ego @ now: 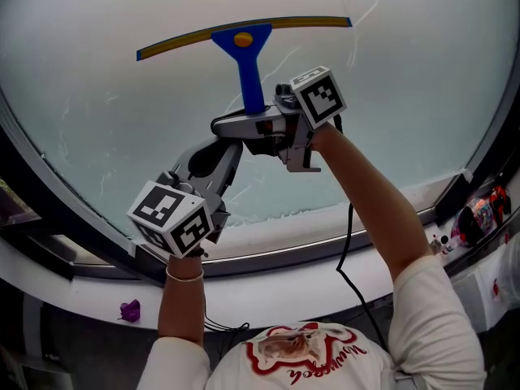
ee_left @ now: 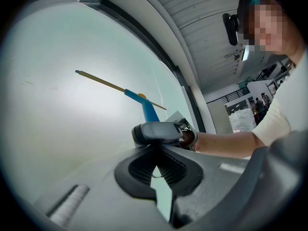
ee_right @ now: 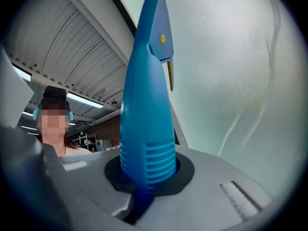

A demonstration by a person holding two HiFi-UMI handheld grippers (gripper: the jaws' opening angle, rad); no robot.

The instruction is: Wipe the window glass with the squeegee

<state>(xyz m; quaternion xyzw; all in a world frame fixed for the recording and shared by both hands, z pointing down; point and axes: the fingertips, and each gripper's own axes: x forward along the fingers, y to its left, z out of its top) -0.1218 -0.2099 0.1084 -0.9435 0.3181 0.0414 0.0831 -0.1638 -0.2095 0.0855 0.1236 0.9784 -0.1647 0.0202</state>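
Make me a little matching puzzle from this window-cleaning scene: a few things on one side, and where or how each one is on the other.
Things:
1. squeegee handle
2. squeegee blade
3. left gripper
4. purple object

Places and states:
A. jaws together, holding nothing
B. lying across the window glass
C. clamped in the right gripper
D. down below the white sill, at the left

Pairs: 1-C, 2-B, 3-A, 4-D

open glass (ego: 89, 80) all around the squeegee (ego: 249, 65)
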